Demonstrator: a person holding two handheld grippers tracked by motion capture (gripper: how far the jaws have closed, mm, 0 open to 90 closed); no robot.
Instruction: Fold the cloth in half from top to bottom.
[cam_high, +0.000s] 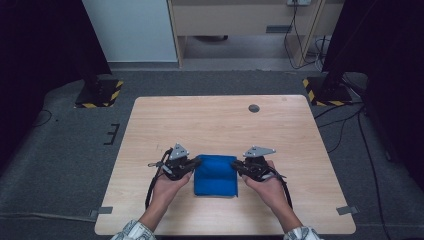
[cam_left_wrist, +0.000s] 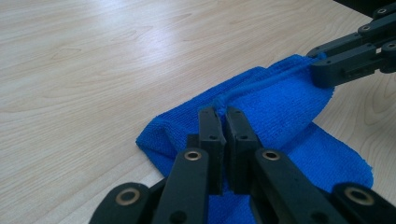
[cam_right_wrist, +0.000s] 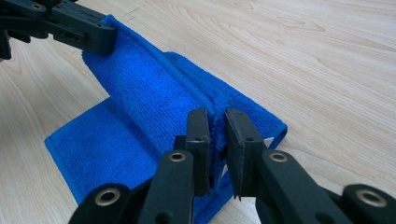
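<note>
Lying folded on the wooden table (cam_high: 215, 120), near edge: blue microfibre cloth (cam_high: 215, 176). Pinching its raised hem at one end, jaws narrow: left gripper (cam_left_wrist: 222, 114). Clamping the same hem at the other end, jaws slightly parted around the fabric: right gripper (cam_right_wrist: 216, 116). Hiding the lower layers: upper fold.
</note>
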